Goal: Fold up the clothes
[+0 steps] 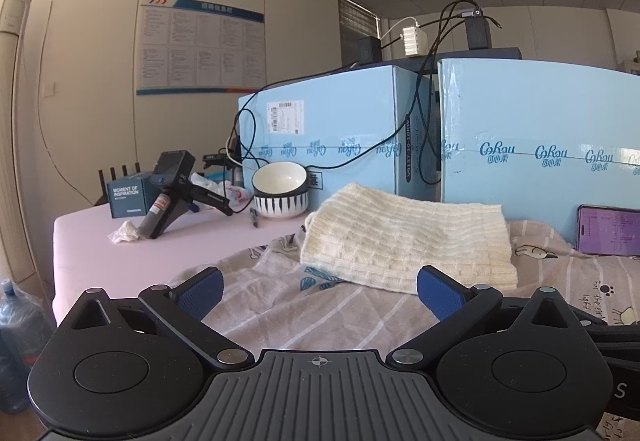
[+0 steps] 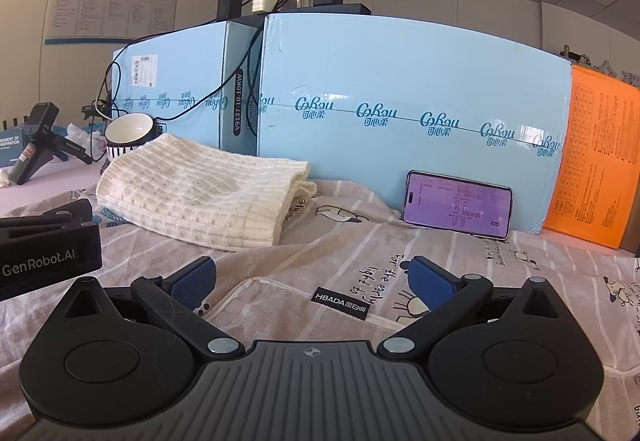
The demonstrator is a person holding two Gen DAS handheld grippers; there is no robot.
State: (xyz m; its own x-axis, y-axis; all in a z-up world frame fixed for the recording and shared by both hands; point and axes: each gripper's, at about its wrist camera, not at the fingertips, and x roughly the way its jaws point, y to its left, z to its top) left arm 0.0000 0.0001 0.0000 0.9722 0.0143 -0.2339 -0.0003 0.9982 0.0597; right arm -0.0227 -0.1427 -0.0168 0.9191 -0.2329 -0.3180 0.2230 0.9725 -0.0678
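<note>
Both the left tool (image 1: pixel 320 291) and right tool (image 2: pixel 312 279) gape wide, holding nothing, above a printed grey garment (image 2: pixel 360 261); the folded cream knit sweater (image 1: pixel 404 241) lies just beyond on it.

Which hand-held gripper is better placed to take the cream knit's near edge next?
Left, probably. The left hand-held gripper is open with the cream knit just ahead of its fingertips. The right hand-held gripper, also open, faces patterned fabric; the knit lies to its left.
</note>
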